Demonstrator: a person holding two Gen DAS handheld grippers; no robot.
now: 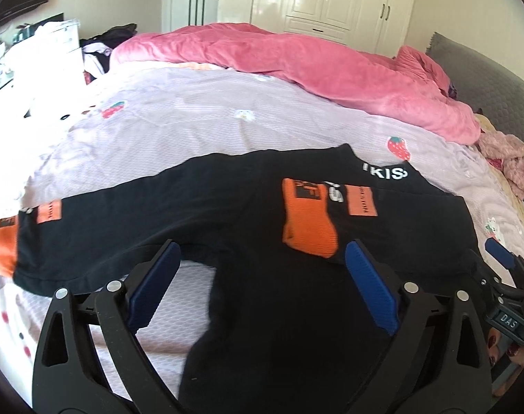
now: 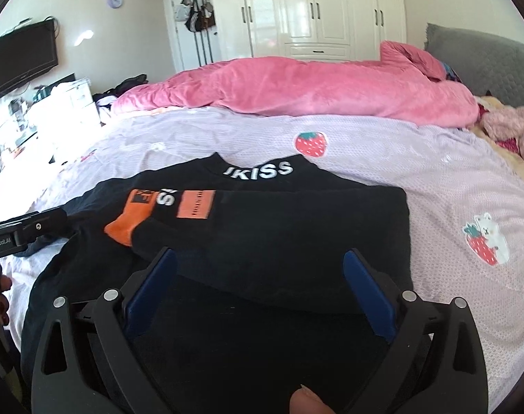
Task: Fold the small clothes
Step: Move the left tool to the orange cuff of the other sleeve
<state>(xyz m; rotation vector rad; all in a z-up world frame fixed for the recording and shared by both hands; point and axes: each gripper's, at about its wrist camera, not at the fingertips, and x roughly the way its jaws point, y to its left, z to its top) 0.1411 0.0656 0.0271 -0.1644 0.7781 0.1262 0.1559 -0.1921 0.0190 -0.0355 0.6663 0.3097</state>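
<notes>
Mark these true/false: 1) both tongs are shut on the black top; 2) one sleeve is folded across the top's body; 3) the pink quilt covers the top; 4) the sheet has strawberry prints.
1) Both tongs are shut on the black long-sleeved top. False: left tongs and right tongs are open, gripping nothing.
2) One orange-cuffed sleeve is folded across the body. True.
3) The crumpled pink quilt covers the top. False: it lies beyond it, apart.
4) The lilac bed sheet has strawberry prints. True.
</notes>
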